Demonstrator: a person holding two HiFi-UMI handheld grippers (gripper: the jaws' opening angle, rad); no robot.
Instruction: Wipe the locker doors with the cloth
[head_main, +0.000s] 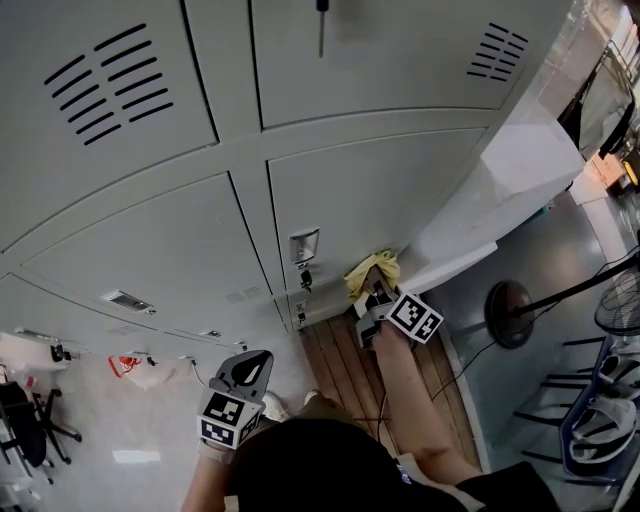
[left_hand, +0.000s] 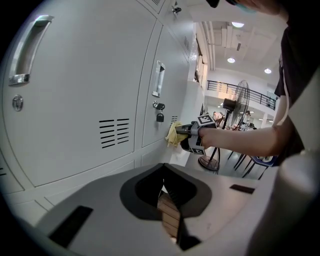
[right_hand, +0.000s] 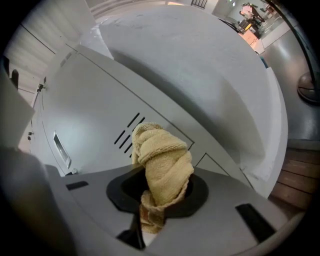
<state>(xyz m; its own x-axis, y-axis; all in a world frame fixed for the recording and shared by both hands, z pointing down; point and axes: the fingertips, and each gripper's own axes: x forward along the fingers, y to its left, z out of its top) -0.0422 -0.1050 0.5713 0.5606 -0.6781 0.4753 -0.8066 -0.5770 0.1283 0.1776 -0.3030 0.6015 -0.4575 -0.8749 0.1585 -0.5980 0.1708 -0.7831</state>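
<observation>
- Right gripper view: the right gripper (right_hand: 160, 202) has its jaws pinched on the yellow cloth (right_hand: 163, 159). The cloth bunches up in a thick twisted roll that stands out ahead of the fingertips, with its long axis running along the jaws toward the locker.
- Just beyond the roll lies the grey locker door (right_hand: 90, 112), with its vent slots (right_hand: 128, 131) close behind the cloth's tip and a recessed handle (right_hand: 59, 146) further along to the left.
- I cannot be sure from this angle whether the tip is pressed on the metal or just short of it. The head view puts the cloth (head_main: 368, 270) at the door's lower edge, which looks like contact.
- The wiping stroke therefore turns on the right arm: the cloth leads the fingers and faces the panel, and the door's bare face spreads upward and leftward from it.
- The left gripper (left_hand: 165, 196) has its jaws closed with nothing held; only a sliver of plank floor shows past them. In the head view it (head_main: 248, 372) hangs low near the person's body, well apart from the cloth and beside the neighbouring door.
- From the left gripper view, the right gripper (left_hand: 192, 136) and cloth (left_hand: 173, 135) sit below a small padlock (left_hand: 159, 117).
- Underfoot is a wooden platform (head_main: 340, 365) against the lockers' base.
- Farther right, a standing fan (head_main: 508, 312) rests on a glossy grey floor, and a bright hall with railings opens behind.
</observation>
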